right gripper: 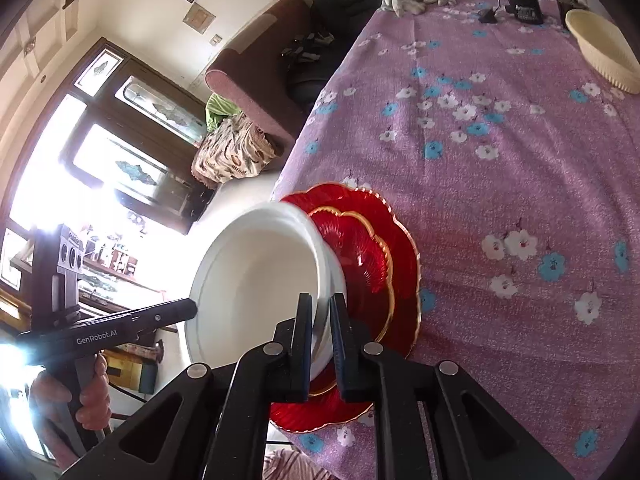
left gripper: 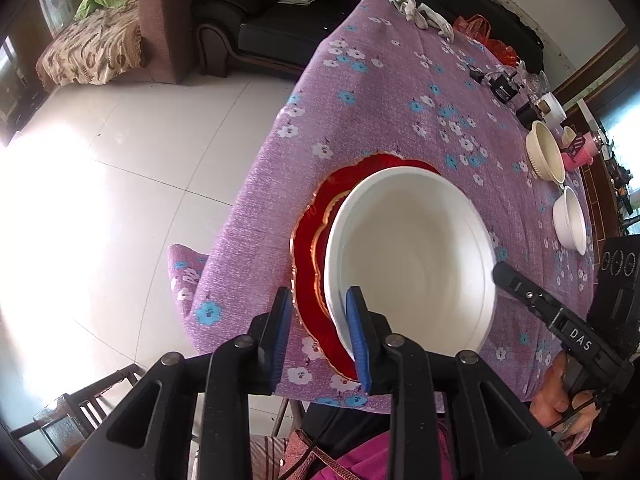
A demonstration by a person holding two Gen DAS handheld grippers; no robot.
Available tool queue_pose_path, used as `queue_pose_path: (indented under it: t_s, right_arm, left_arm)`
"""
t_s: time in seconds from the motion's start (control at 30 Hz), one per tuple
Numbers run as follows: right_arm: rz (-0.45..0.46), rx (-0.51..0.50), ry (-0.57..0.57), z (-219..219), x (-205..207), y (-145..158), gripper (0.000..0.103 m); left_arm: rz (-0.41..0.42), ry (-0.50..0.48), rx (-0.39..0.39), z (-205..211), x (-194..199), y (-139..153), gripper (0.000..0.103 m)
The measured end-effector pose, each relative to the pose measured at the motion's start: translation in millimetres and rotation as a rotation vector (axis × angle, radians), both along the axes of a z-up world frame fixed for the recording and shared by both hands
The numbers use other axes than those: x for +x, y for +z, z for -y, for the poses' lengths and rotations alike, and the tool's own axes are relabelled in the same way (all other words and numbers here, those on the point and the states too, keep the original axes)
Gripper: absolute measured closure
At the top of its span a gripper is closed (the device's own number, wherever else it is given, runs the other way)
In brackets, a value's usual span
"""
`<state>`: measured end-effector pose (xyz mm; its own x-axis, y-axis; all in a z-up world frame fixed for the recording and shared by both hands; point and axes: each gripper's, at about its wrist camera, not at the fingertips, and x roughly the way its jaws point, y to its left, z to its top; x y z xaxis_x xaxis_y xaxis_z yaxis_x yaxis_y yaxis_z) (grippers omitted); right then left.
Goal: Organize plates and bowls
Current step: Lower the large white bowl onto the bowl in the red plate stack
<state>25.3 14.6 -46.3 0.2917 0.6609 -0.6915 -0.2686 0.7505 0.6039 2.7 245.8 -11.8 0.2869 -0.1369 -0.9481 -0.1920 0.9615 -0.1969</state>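
Note:
A large white bowl [left gripper: 408, 256] rests on two stacked red, gold-edged plates, a smaller one [left gripper: 322, 236] on a bigger one [left gripper: 306, 256], near the table's front left corner. My left gripper [left gripper: 319, 296] straddles the bowl's near-left rim; one blue pad is inside the bowl and the other stands off the outer wall, so it is open. My right gripper [right gripper: 322, 300] is shut on the white bowl [right gripper: 256, 272] at its opposite rim, above the red plates [right gripper: 400, 248]. Each gripper shows in the other's view, the right gripper [left gripper: 502, 272] and the left gripper [right gripper: 191, 307], at the bowl's edge.
A cream ribbed bowl [left gripper: 544, 152] and a small white bowl [left gripper: 570, 220] stand at the purple flowered table's [left gripper: 400, 112] right side. Grey cloths [left gripper: 420, 12], black gadgets [left gripper: 504, 88] and a pink cup [left gripper: 580, 152] lie at the far end. A chair [left gripper: 80, 412] stands below the left edge.

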Motion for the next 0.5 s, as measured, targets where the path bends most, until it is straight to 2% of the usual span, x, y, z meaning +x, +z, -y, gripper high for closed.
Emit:
queue_pose_path:
  t_s: [0.17,0.5]
  right_arm:
    - [0.052,0.007,-0.034,16,2,12,0.091]
    - [0.057,0.042,-0.087,45,8,14,0.091]
  left_arm:
    - [0.002,-0.001,-0.005,-5,1,3,0.074]
    - [-0.039,-0.003,0.032,2,7,-11,0.072]
